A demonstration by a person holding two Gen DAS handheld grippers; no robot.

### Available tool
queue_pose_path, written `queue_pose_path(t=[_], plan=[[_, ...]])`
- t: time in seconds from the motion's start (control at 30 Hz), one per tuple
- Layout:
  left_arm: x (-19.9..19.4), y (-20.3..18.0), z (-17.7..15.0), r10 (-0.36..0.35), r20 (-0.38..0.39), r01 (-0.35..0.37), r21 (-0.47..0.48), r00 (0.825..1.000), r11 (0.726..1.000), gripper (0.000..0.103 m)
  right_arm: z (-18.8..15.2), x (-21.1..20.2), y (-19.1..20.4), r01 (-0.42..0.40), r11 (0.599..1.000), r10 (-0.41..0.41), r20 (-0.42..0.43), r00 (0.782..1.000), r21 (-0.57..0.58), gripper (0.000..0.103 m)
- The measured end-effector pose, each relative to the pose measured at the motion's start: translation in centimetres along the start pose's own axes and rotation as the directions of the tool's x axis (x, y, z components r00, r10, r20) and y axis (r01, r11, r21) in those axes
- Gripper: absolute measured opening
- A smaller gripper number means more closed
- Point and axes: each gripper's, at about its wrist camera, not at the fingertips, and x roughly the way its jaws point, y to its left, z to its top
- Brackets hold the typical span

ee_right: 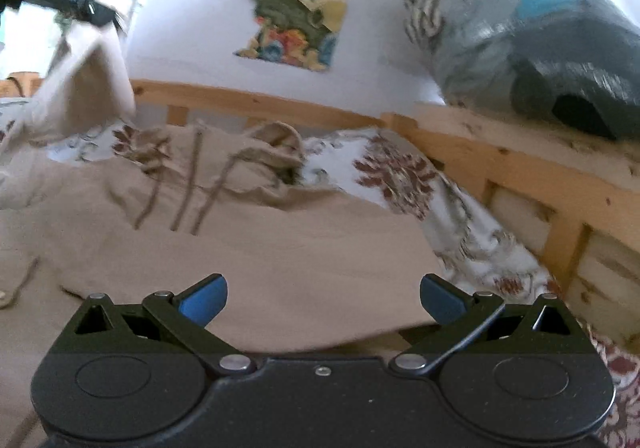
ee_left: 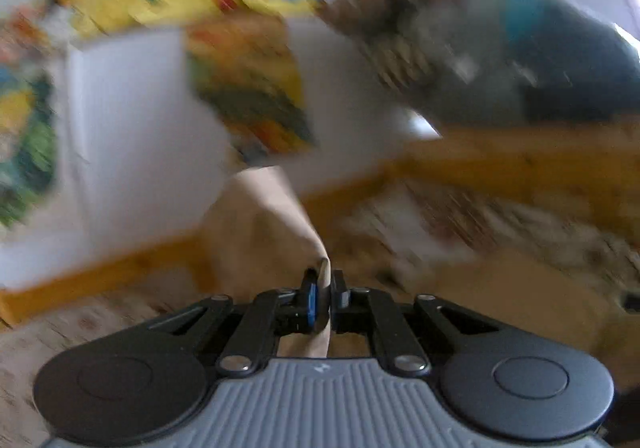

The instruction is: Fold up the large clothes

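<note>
A large beige garment (ee_right: 256, 248) lies spread and rumpled over the floral bedsheet (ee_right: 404, 176) of a wooden-framed bed (ee_right: 520, 168), with dangling cords or drawstrings near its far end. The left hand-held gripper (ee_left: 324, 280) is clenched on a fold of this beige cloth, which rises in a soft peak just ahead of its jaws; in the right wrist view that same gripper (ee_right: 108, 18) shows up at the upper left, lifting a corner of the fabric off the bed. The right hand-held gripper (ee_right: 323, 298) is released, its blue pads spread wide above the near edge of the garment with nothing between them.

The cloth looks light, limp and non-slippery; it drapes and creases freely, so it will sag wherever it is unsupported. A second hold at the near hem or corner, opposite the lifted one, would likely keep the edge taut for a clean fold. Bagged items (ee_right: 540, 48) sit on the bed rail at right.
</note>
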Motion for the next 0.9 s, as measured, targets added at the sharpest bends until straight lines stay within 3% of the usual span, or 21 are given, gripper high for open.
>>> queue_pose_path(t=[0.03,0.13,0.17,0.23,0.33,0.4,0.47,0.53,0.63,0.7,0.77,0.83,0.9], plan=[[1.0,-0.9,-0.8,-0.06,-0.057,0.06,-0.012,0.997,0.998,0.016,-0.2,0.3,-0.2,0.008,1.0,-0.008,-0.014,1.0,0.009,0.102],[1.7,-1.8,-3.1,-0.166,-0.163,0.15,-0.105,0.973,0.983,0.078,-0.7,0.7,-0.8,0.016,0.999,-0.015,-0.036,0.999,0.04,0.102],[1.1,-1.7,-3.8,-0.179,-0.168,0.159,-0.124,0.969,0.979,0.087,-0.8,0.8,-0.9,0.017,0.999,-0.015,-0.041,0.999,0.046,0.102],[-0.2,-1.3,-5.0,-0.202,-0.176,0.179,-0.138,0.963,0.974,0.092,-0.8,0.7,-0.9,0.017,0.999,-0.015,-0.041,0.999,0.046,0.102],[-2.3,0.5,-6.6,-0.184,-0.232,0.154,-0.142,0.955,0.978,0.095,-0.7,0.6,-0.7,0.009,0.999,-0.008,-0.034,0.999,0.04,0.102],[-3.2,2.3,-7.3,-0.118,-0.261,0.09,-0.117,0.958,0.989,0.096,-0.6,0.4,-0.5,-0.006,0.999,0.007,-0.026,1.0,0.048,0.102],[-3.3,4.4,-8.2,0.0,-0.311,-0.024,-0.073,0.95,0.997,0.096,-0.5,0.1,-0.4,-0.034,0.997,0.035,-0.013,0.999,0.073,0.102],[-2.8,7.3,-9.5,0.143,-0.375,-0.171,-0.043,0.916,0.984,0.096,-0.2,0.1,0.1,-0.081,0.993,0.081,0.009,0.997,0.084,0.1],[-1.4,12.0,-11.1,0.254,-0.438,-0.318,-0.079,0.862,0.945,0.095,0.4,1.1,1.2,-0.167,0.982,0.165,0.026,0.986,0.092,0.089],[0.0,14.9,-12.2,0.273,-0.486,-0.384,-0.144,0.83,0.912,0.09,0.9,2.6,2.3,-0.202,0.974,0.202,0.006,0.979,0.107,0.078],[1.1,17.2,-13.3,0.255,-0.533,-0.419,-0.211,0.807,0.883,0.073,1.4,4.3,2.8,-0.216,0.962,0.226,-0.044,0.973,0.17,0.07],[2.5,18.6,-14.3,0.217,-0.57,-0.431,-0.271,0.792,0.861,0.065,1.7,5.8,3.2,-0.217,0.951,0.241,-0.089,0.966,0.221,0.06],[3.6,19.3,-15.0,0.171,-0.589,-0.415,-0.308,0.79,0.856,0.065,1.8,7.0,3.7,-0.184,0.959,0.214,-0.125,0.969,0.217,0.059]])
